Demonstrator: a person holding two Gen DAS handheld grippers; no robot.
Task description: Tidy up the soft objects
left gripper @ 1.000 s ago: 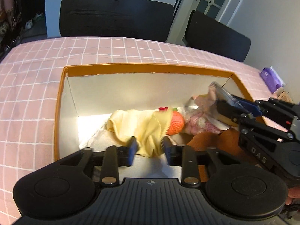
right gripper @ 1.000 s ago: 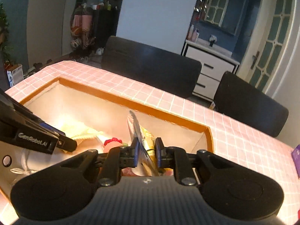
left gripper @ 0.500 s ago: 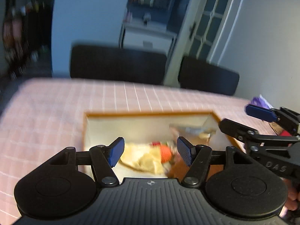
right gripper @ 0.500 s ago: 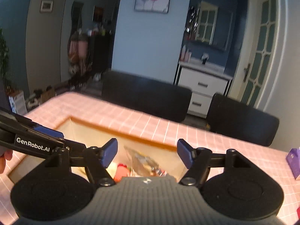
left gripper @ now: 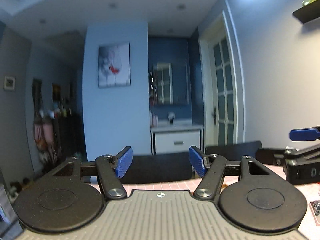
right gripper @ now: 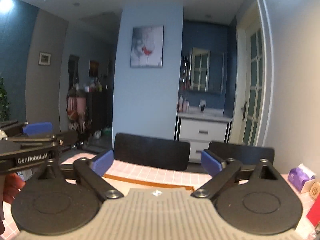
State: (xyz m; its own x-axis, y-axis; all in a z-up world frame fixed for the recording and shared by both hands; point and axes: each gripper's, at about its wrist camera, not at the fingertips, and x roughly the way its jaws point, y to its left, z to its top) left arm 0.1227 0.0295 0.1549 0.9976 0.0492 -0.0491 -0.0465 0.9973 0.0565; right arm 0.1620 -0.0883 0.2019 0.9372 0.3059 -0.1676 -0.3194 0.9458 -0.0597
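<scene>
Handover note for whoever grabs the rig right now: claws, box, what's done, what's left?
Left claw: open, nothing between the pads.
Right claw: open wide, jaws have just been opening, nothing held.
Both point roughly level at the chairs and far wall, clear of the table.
Box: only its orange rim shows, below the right claw; contents hidden.
Done: cannot tell from these views; neither claw carries anything.
Left: look into the box and over the table for loose soft items. Tissue pack sits at the table's right edge.

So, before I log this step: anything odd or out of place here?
Nothing stands out. Both the left gripper and right gripper are open and empty above the pink table.
</scene>
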